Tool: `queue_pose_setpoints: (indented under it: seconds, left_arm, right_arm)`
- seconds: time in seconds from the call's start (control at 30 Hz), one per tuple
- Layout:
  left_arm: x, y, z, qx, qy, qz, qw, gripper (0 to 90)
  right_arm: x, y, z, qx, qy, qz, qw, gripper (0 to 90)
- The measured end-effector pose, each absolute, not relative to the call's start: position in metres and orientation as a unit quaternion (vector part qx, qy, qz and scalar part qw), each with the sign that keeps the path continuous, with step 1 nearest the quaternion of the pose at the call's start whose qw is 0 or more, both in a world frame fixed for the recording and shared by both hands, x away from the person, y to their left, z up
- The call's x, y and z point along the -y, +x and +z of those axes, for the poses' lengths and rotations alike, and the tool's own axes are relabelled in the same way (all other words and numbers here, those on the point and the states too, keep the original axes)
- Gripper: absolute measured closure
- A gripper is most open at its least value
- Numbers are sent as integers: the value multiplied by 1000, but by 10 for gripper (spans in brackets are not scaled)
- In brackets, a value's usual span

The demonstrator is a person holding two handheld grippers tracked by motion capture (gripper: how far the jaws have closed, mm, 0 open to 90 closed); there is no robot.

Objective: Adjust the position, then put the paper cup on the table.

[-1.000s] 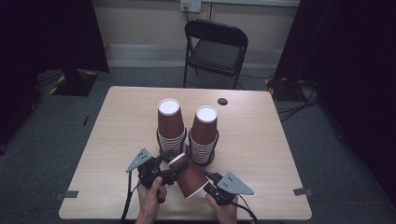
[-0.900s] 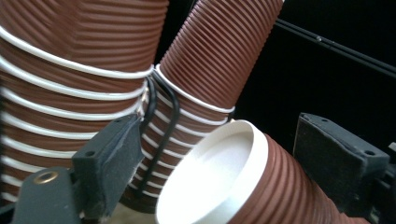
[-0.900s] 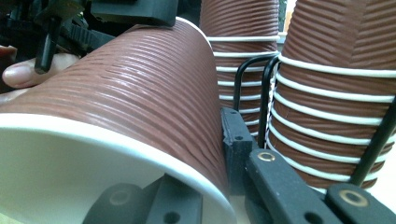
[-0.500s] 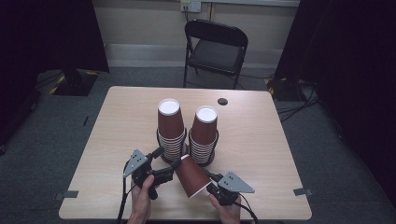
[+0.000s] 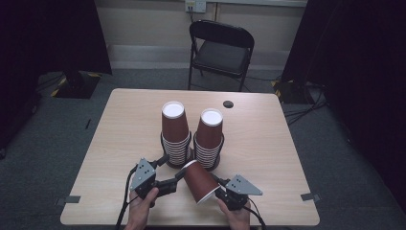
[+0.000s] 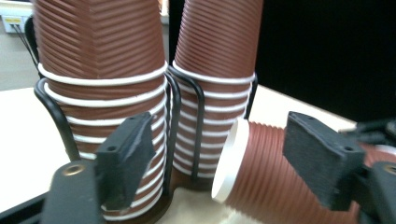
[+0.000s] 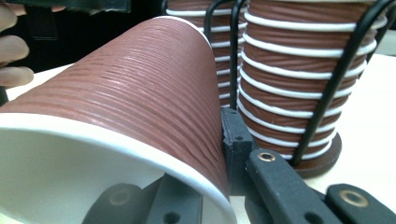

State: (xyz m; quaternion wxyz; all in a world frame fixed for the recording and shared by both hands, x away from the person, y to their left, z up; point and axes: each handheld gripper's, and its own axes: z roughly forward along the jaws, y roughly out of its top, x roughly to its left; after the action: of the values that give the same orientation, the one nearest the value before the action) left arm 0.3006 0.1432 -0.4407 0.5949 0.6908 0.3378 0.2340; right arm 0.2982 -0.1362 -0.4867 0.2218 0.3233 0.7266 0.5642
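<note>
A loose brown ribbed paper cup lies tilted above the table's front, with its white mouth toward the person. My right gripper is shut on it near the rim; one finger presses its wall and the other is hidden behind the cup. My left gripper reaches the cup's base from the left. Its jaws have just been closing. In the left gripper view they stand apart with the cup's white base in the gap, and the left pad is clear of it.
Two stacks of brown cups stand upside down in black wire holders just behind the grippers. Farther back on the wooden table lies a small dark disc. A folding chair stands beyond the far edge.
The left hand has shifted slightly to the left, with its fingertips still by the cup's base. The cup and the right gripper have hardly moved.
</note>
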Motion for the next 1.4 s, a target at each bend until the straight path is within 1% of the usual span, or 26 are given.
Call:
queue_pose_setpoints:
  seconds: [0.07, 0.1, 0.17, 0.2, 0.33, 0.63, 0.7, 0.83, 1.07, 1.13, 1.17, 1.2, 1.4]
  left_arm:
    - [-143, 299, -442, -326, 705, 244, 581, 229]
    - [-143, 297, -443, -304, 720, 252, 571, 224]
    - [-142, 296, -443, -301, 724, 260, 564, 211]
    - [-141, 295, -444, -298, 730, 270, 553, 165]
    - [-138, 293, -447, -281, 751, 293, 521, 155]
    - [-133, 285, -452, -248, 770, 320, 494, 156]
    - [-130, 283, -453, -236, 778, 330, 479, 156]
    - [-124, 280, -454, -222, 786, 344, 463, 156]
    - [-114, 275, -460, -185, 799, 368, 438, 156]
    - [-109, 274, -461, -163, 804, 379, 428, 157]
    - [-109, 274, -461, -163, 804, 379, 428, 157]
    - [-106, 273, -462, -150, 809, 386, 416, 159]
    - [-98, 272, -464, -134, 810, 407, 401, 156]
  right_arm:
    - [138, 299, -487, -727, 326, 564, 218, 860]
    - [140, 299, -486, -730, 327, 561, 212, 859]
    - [141, 300, -486, -731, 329, 560, 208, 860]
    - [144, 300, -485, -734, 331, 558, 200, 859]
    - [148, 302, -483, -738, 336, 555, 185, 860]
    - [151, 308, -476, -751, 343, 542, 158, 860]
    - [152, 308, -473, -752, 342, 544, 147, 861]
    - [154, 309, -469, -755, 336, 545, 139, 860]
    - [155, 313, -458, -768, 326, 538, 119, 860]
    - [156, 314, -456, -770, 330, 534, 115, 860]
    - [157, 315, -455, -770, 331, 533, 113, 861]
    - [157, 316, -455, -772, 332, 531, 109, 861]
    - [154, 320, -452, -780, 332, 524, 87, 861]
